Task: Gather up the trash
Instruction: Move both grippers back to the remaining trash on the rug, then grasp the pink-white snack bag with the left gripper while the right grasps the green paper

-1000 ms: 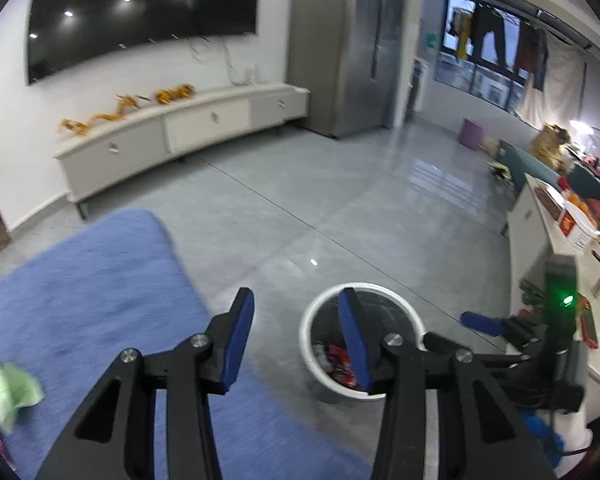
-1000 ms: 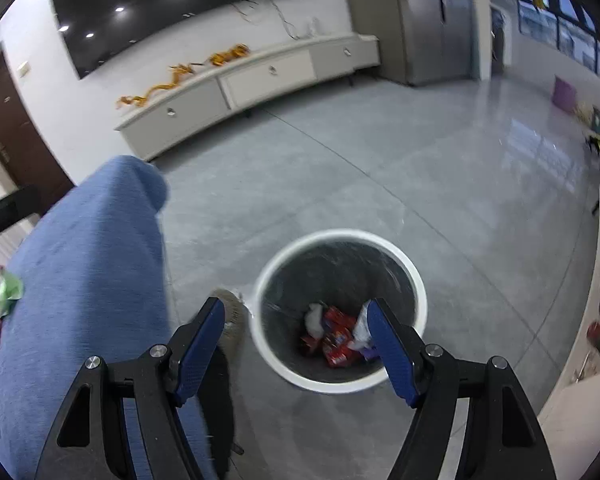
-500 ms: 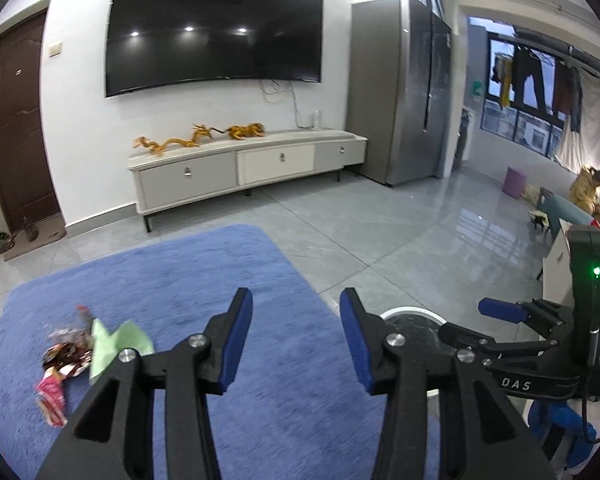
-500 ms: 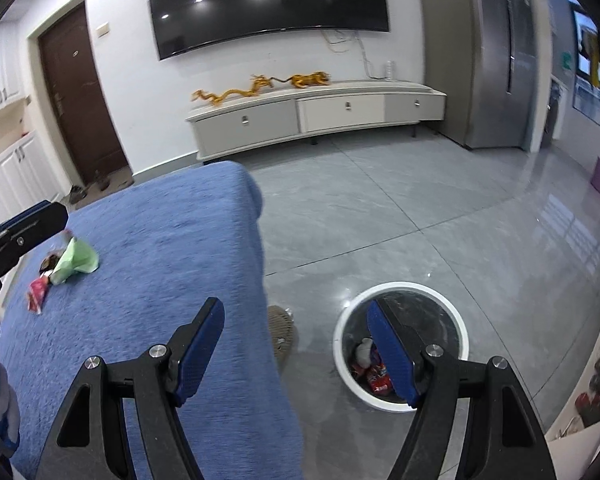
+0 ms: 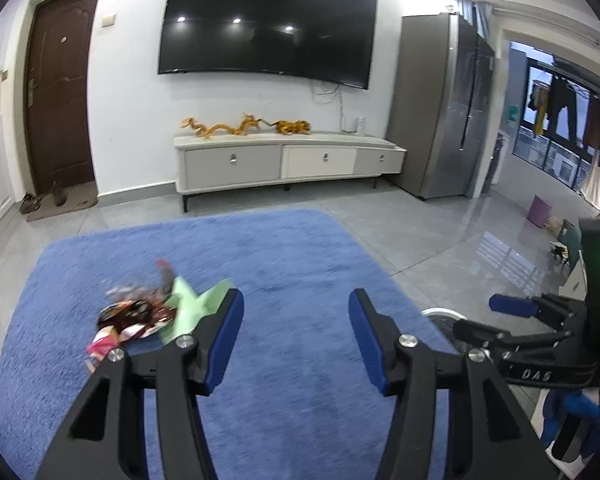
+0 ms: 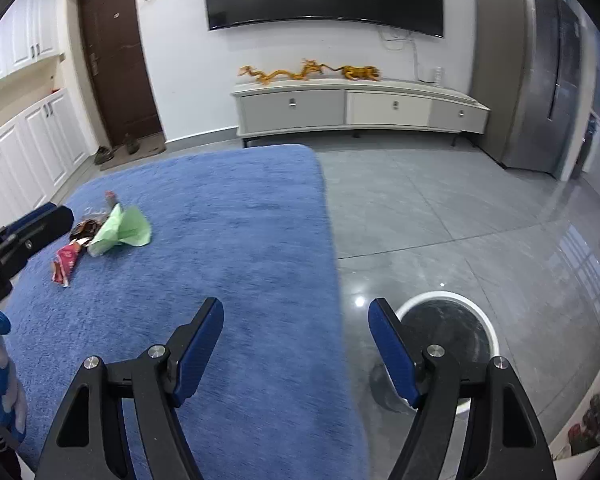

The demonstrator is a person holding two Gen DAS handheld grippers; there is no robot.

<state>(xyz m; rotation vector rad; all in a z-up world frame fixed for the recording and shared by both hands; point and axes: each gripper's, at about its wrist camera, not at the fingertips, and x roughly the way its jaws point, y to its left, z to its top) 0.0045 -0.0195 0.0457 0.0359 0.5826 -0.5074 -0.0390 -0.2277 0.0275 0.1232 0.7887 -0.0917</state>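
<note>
Blue rug (image 6: 228, 240): blurry wrappers (image 5: 128, 316), approx.

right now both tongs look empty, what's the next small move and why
Probably swing the left tongs left and down toward the trash pile on the rug. They are open, hold nothing, and sit nearest the wrappers, while the right tongs hang open by the bin.
</note>
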